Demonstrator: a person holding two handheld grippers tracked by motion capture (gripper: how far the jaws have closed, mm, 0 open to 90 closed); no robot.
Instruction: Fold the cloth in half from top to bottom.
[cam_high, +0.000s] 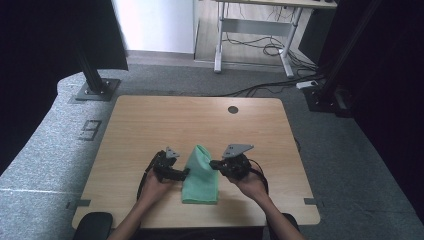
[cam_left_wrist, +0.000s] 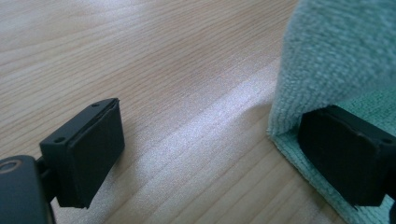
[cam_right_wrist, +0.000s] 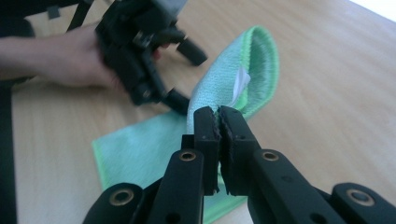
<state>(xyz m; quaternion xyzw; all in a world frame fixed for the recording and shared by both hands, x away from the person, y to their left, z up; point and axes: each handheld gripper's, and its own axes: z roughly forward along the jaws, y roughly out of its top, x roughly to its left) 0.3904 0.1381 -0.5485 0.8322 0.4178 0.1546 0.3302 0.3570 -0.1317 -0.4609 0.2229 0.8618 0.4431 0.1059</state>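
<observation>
A green microfibre cloth (cam_high: 201, 175) lies near the front middle of the wooden table (cam_high: 150, 120), its far part lifted into a fold. My right gripper (cam_right_wrist: 218, 112) is shut on the raised edge of the cloth (cam_right_wrist: 140, 149), beside a white label (cam_right_wrist: 240, 84). In the high view the right gripper (cam_high: 214, 164) sits at the cloth's right side. My left gripper (cam_high: 186, 173) is at the cloth's left edge and stands open. In the left gripper view, one jaw of the left gripper (cam_left_wrist: 215, 158) rests on bare wood, the other under the lifted fold of cloth (cam_left_wrist: 336, 56).
A round cable hole (cam_high: 233, 109) sits near the table's far edge. Bare wood stretches behind and to both sides of the cloth. On the floor beyond are a black post base (cam_high: 95, 90), a white desk frame (cam_high: 255, 30) and cables (cam_high: 270, 87).
</observation>
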